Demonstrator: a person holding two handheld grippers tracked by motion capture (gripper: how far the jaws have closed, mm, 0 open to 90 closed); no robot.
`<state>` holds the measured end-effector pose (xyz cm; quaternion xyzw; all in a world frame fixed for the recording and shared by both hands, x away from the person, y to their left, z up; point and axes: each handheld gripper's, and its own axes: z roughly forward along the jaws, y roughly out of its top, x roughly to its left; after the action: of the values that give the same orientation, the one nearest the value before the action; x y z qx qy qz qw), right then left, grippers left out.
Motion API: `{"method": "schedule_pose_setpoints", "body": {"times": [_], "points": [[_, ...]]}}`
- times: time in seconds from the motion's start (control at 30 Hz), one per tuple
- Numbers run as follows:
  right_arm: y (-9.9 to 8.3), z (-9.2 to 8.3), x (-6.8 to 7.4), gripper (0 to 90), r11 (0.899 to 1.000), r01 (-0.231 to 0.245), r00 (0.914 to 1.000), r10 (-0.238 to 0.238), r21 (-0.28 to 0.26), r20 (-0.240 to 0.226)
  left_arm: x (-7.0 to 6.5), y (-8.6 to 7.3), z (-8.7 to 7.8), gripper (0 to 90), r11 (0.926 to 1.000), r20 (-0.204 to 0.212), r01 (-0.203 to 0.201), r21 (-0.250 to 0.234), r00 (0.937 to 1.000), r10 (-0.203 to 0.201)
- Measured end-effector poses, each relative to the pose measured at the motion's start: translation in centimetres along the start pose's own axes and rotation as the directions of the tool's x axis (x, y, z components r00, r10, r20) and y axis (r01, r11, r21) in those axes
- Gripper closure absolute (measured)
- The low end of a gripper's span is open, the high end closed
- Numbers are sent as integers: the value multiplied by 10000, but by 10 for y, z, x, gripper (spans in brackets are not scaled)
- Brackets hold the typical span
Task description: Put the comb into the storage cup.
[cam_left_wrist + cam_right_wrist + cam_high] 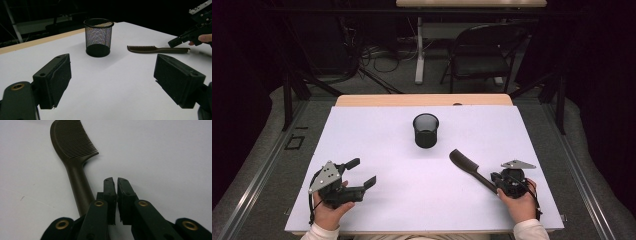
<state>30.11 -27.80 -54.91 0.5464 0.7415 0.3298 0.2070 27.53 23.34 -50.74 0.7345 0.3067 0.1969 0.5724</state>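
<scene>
The right gripper (114, 182), jaws nearly pressed together and gripping nothing, rested beside the comb (466, 167) handle, which lay at four o'clock from the mesh cup (426, 130). Next, I judge, it had to spread and pinch the handle. The left gripper (362, 173) stood spread.

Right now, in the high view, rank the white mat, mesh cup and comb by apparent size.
1. white mat, by far.
2. comb and mesh cup look too alike to rank: comb longer, cup bulkier.
</scene>
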Motion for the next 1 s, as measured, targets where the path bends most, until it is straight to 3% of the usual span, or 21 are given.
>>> {"method": "schedule_pose_setpoints", "body": {"times": [0.47, 1.0], "points": [[3, -4, -3, 698, 9987, 8, 9999, -14, -517, -108, 1, 0, 0, 145, 10000, -10, 87, -13, 10000, -87], [7, -10, -3, 473, 9936, -32, 9977, -46, -1133, -683, 1, -1, 0, 145, 9997, 131, 219, -126, 9997, -218]]}}
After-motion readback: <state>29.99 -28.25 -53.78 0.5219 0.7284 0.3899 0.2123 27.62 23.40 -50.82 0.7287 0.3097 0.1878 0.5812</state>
